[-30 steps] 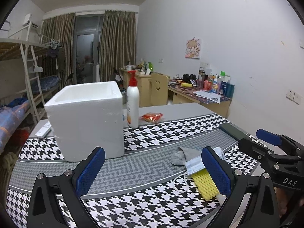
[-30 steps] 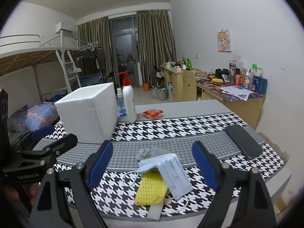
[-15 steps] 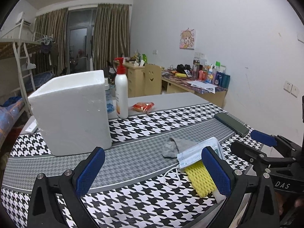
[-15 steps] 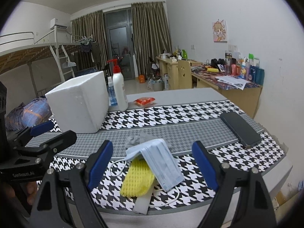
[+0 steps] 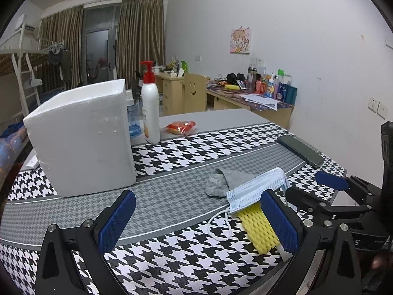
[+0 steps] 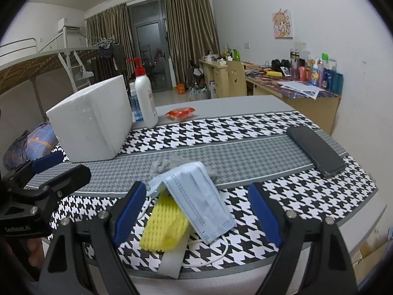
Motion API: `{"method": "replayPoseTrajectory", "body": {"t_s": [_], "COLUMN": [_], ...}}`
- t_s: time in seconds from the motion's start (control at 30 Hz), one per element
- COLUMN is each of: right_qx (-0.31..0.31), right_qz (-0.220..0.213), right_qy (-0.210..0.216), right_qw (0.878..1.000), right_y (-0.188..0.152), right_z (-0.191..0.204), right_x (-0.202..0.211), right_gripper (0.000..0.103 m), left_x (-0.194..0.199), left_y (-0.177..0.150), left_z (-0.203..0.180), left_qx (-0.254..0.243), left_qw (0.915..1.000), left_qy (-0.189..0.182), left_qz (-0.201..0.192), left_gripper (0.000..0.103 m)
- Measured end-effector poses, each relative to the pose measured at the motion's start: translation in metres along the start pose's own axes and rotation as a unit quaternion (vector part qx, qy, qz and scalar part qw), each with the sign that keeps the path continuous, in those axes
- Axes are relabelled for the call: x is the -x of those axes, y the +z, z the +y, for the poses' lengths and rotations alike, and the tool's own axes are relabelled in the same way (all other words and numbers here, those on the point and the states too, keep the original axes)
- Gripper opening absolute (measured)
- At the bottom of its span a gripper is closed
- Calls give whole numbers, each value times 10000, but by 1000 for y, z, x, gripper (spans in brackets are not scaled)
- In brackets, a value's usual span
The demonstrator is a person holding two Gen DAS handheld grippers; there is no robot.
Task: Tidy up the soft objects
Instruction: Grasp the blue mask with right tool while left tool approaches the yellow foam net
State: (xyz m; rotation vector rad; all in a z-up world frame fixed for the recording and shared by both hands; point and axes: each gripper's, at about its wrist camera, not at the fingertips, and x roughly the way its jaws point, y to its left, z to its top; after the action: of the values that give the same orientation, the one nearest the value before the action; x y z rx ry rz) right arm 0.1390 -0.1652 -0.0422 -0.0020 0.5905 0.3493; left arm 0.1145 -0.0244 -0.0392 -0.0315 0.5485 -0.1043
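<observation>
A small heap of soft things lies near the table's front edge: a blue face mask (image 6: 199, 196) draped over a yellow foam net (image 6: 163, 226), a white foam strip (image 6: 173, 258) under it and a grey sock (image 6: 162, 166) behind. My right gripper (image 6: 197, 215) is open, its blue pads on either side of the heap without touching it. My left gripper (image 5: 196, 218) is open too, over bare cloth left of the mask (image 5: 258, 186), net (image 5: 259, 228) and sock (image 5: 228, 180). A white foam box (image 5: 81, 137) stands at the left.
A black phone (image 6: 315, 151) lies at the table's right edge. A white pump bottle (image 5: 150, 108), a small blue bottle (image 5: 132, 120) and a red snack packet (image 5: 180, 126) sit behind the box. The houndstooth cloth (image 5: 172, 196) covers the table. Desks and a bunk bed stand beyond.
Both grippers have come lower and closer to the table. The right one's pads now flank the mask and net. Nothing on the table has moved; both stay open.
</observation>
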Motion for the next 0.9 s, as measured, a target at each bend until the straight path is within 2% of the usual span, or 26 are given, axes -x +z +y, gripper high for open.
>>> {"method": "replayPoseTrajectory", "body": {"t_s": [0.23, 0.5, 0.6, 0.67, 0.77, 0.9], "right_qx": [30, -240, -431, -519, -662, -753], "right_qz": [215, 527, 545, 536, 457, 358], "right_qy": [-29, 36, 65, 62, 55, -22], "right_qw": [9998, 9983, 9976, 9972, 9967, 9965], "right_y": [-3, -6, -6, -5, -3, -2], "right_z": [-3, -17, -24, -28, -35, -42], "right_x": [-16, -34, -36, -35, -31, -24], "right_gripper": [74, 45, 34, 21, 13, 12], "left_x": [-10, -23, -30, -33, -35, -38], "left_y": [-4, -8, -11, -12, -14, -15], "left_z": [-6, -15, -20, -24, -29, -35], "left_qx": [-72, -159, -155, -177, -206, -245], "left_qw": [9999, 9990, 9980, 9973, 9967, 9958], "left_qy": [-29, -166, -308, -370, -411, -486], "left_qz": [154, 381, 531, 608, 668, 738], "left_gripper": [102, 102, 102, 102, 102, 102]}}
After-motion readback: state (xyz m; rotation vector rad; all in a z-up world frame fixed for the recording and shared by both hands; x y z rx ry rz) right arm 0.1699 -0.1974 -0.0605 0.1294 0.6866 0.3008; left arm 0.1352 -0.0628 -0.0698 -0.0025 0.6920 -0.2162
